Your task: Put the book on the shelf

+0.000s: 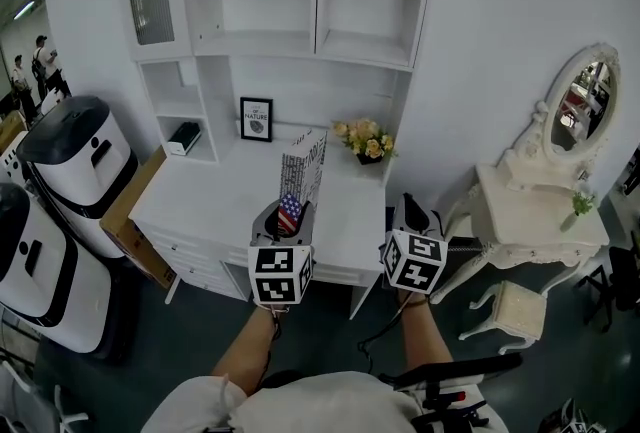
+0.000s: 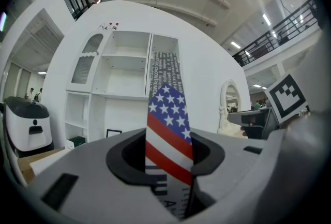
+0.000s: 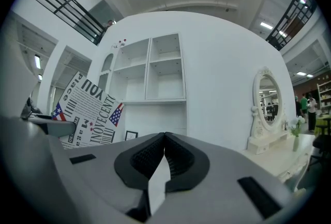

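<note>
The book [image 1: 303,167] is white with black lettering and small American flag patches. It stands upright above the front of the white desk [image 1: 205,196], and my left gripper [image 1: 284,219] is shut on its lower end. In the left gripper view the book's flag-printed edge [image 2: 166,124] rises between the pads of the left gripper [image 2: 166,158]. My right gripper [image 1: 411,214] hangs to the right of the book, shut and empty [image 3: 164,151]. In its view the book's cover [image 3: 85,114] shows at the left. The white shelf unit [image 1: 268,1] with open compartments rises behind the desk.
On the desk's back stand a framed picture [image 1: 256,119] and a bunch of flowers [image 1: 365,140]. A dark thing [image 1: 185,134] lies in a low cubby. A vanity table with an oval mirror [image 1: 545,211] and a stool [image 1: 515,311] stand right. White machines [image 1: 70,161] and a cardboard box [image 1: 128,213] stand left.
</note>
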{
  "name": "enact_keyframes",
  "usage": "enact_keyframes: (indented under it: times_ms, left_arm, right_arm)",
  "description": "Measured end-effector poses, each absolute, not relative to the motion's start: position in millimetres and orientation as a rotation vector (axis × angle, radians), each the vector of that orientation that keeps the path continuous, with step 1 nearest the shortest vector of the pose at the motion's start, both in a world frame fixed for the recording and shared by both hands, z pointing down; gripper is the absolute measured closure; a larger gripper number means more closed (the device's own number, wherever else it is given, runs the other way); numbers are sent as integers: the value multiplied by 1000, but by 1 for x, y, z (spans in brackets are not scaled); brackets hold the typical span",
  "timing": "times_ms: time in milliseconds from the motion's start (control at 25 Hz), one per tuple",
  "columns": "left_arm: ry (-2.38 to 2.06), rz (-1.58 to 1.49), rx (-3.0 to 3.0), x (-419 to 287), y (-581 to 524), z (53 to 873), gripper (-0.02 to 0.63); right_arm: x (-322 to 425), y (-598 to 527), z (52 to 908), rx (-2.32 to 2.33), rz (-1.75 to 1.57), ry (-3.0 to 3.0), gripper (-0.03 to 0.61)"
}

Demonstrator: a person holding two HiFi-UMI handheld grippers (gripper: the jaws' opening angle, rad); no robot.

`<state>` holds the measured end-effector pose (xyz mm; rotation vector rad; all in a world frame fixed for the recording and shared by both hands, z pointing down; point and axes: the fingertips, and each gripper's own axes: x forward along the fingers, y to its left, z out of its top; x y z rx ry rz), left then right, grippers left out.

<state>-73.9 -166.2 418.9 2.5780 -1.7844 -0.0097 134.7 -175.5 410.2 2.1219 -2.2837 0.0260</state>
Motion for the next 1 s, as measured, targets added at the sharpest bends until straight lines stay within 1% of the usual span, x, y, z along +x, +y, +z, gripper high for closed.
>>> enact_keyframes:
  times_ms: [520,1000]
  left_arm:
    - [-1761,4,2598,-63,-202,423,455]
    - [-1729,-94,2669,-54,-289,392,454]
  right_arm:
    - [143,-207,424,2121,23,-2239,557]
    - [153,-286,393,2192,-54,-2208,557]
